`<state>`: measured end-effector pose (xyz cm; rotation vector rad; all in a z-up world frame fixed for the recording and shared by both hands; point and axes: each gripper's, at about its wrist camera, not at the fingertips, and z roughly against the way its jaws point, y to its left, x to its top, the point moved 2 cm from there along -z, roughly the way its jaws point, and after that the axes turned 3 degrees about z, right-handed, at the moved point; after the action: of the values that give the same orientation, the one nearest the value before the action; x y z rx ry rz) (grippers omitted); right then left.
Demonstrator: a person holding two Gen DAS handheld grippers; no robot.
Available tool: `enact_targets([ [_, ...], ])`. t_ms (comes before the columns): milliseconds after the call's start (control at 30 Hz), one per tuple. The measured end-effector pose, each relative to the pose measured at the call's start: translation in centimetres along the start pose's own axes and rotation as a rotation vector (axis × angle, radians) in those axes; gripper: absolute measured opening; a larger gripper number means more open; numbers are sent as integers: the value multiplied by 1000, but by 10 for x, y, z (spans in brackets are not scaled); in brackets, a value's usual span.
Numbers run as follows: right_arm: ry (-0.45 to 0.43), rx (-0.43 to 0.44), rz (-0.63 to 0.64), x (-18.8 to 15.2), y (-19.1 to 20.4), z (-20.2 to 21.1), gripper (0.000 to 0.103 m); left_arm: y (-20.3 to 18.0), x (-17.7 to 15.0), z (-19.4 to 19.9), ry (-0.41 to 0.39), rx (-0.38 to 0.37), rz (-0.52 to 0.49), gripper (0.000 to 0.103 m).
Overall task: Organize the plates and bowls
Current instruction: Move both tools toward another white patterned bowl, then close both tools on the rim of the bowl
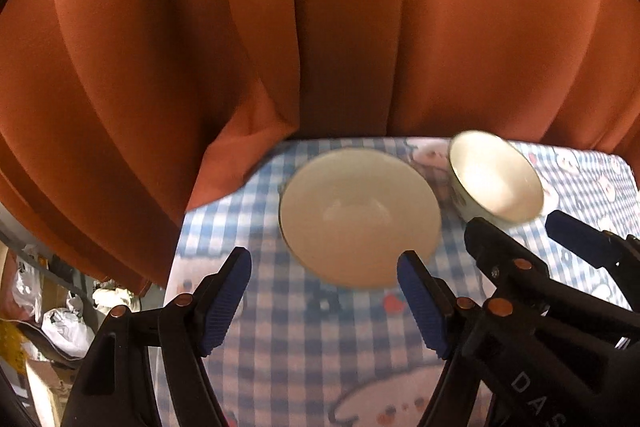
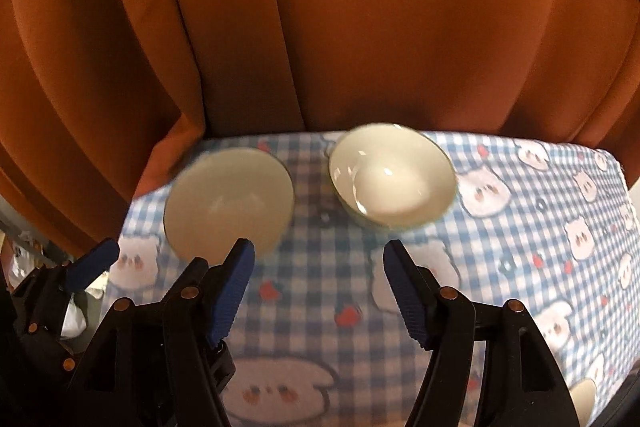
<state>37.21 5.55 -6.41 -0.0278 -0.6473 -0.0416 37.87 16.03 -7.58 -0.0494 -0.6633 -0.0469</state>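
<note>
Two white bowls stand on a blue checked tablecloth (image 1: 280, 327) near the far edge. The left bowl (image 1: 360, 215) also shows in the right wrist view (image 2: 228, 203). The right bowl (image 1: 496, 175) has a patterned outside and also shows in the right wrist view (image 2: 392, 175). My left gripper (image 1: 324, 263) is open and empty, just short of the left bowl. My right gripper (image 2: 318, 251) is open and empty, just short of the right bowl; it also shows in the left wrist view (image 1: 512, 223).
An orange curtain (image 1: 320, 27) hangs right behind the table's far edge. The table's left edge (image 1: 176, 259) drops to a floor with bags and clutter (image 1: 60, 327). A pale round object (image 2: 584, 395) sits at the cloth's near right.
</note>
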Motion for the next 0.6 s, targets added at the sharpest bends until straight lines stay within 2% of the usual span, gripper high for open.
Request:
enact_targets([
  [133, -20, 11, -3, 17, 5, -17, 68, 7, 14, -19, -9, 25, -2, 74],
  [300, 5, 37, -17, 28, 16, -47, 53, 9, 23, -48, 31, 12, -5, 68],
  [600, 47, 40, -48, 31, 17, -85, 52, 10, 27, -81, 68, 10, -23, 68],
])
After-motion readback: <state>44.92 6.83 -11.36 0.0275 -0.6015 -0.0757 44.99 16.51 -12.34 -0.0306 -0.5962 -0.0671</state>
